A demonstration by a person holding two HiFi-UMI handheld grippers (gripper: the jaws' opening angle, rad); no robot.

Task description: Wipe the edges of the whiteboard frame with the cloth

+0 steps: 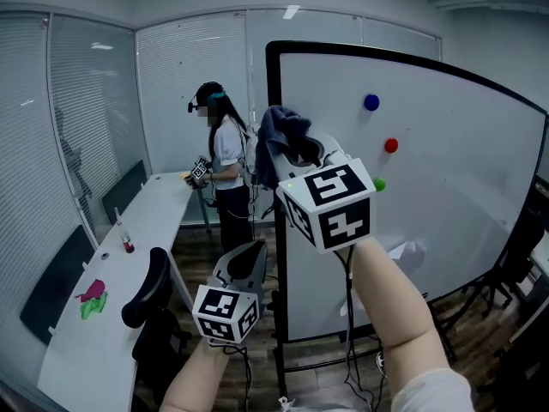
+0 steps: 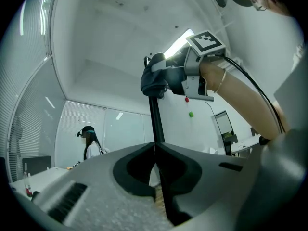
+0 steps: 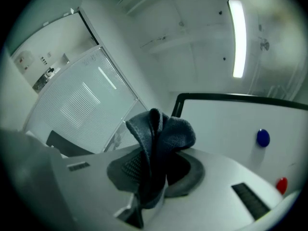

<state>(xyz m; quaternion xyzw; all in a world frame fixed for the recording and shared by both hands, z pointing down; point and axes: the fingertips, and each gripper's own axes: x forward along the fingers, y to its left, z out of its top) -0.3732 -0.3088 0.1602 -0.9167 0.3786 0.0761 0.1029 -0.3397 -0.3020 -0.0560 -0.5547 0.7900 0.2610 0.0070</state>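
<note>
The whiteboard has a black frame (image 1: 276,230), whose left edge runs down the middle of the head view. High on that left edge my right gripper (image 1: 296,150) is shut on a dark blue-grey cloth (image 1: 280,131), which lies against the frame. In the right gripper view the cloth (image 3: 161,138) bunches up between the jaws, with the frame's top corner (image 3: 179,102) just behind it. My left gripper (image 1: 256,251) hangs lower, just left of the frame, its jaws shut with nothing between them. The left gripper view looks up the frame post (image 2: 155,121) to the cloth (image 2: 156,81).
Blue (image 1: 371,102), red (image 1: 391,145) and green (image 1: 378,184) magnets stick on the board. A person (image 1: 225,174) stands at the back by a long white table (image 1: 154,221). A black office chair (image 1: 147,297) sits near the board's foot. Cables lie on the floor (image 1: 360,367).
</note>
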